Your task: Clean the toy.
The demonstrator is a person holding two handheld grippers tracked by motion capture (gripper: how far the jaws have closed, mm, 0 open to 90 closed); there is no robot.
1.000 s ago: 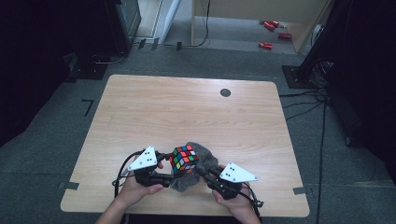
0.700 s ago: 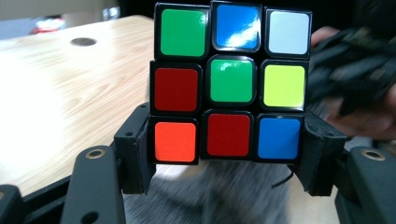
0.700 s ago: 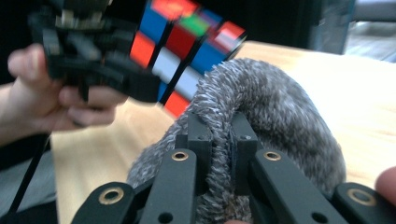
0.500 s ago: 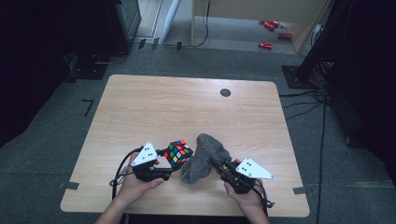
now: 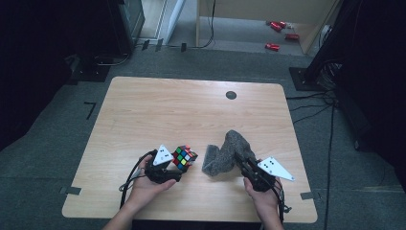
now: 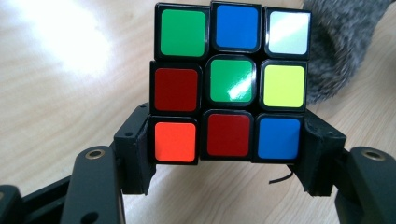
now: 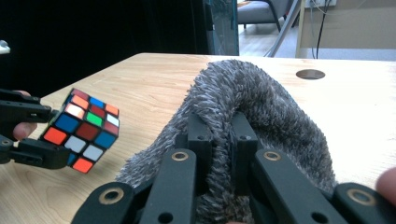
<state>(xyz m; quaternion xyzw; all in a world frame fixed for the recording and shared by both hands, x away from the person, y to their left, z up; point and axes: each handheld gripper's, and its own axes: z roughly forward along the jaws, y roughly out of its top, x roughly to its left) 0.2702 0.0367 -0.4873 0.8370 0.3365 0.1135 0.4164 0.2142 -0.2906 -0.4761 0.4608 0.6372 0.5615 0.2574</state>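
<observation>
2 grippers, 1 cube, 1 grey cloth on 1 wooden table (image 5: 143, 110).

The left gripper (image 5: 176, 165) had its jaws part-open and pressed on opposite sides of the 1 puzzle cube (image 5: 185, 158), held just beyond its tips, above the tabletop. The right gripper (image 5: 239, 161) was pinched nearly closed on a fold of the 1 fuzzy grey cloth (image 5: 227, 152), which draped ahead of it, near the cube yet apart.
</observation>
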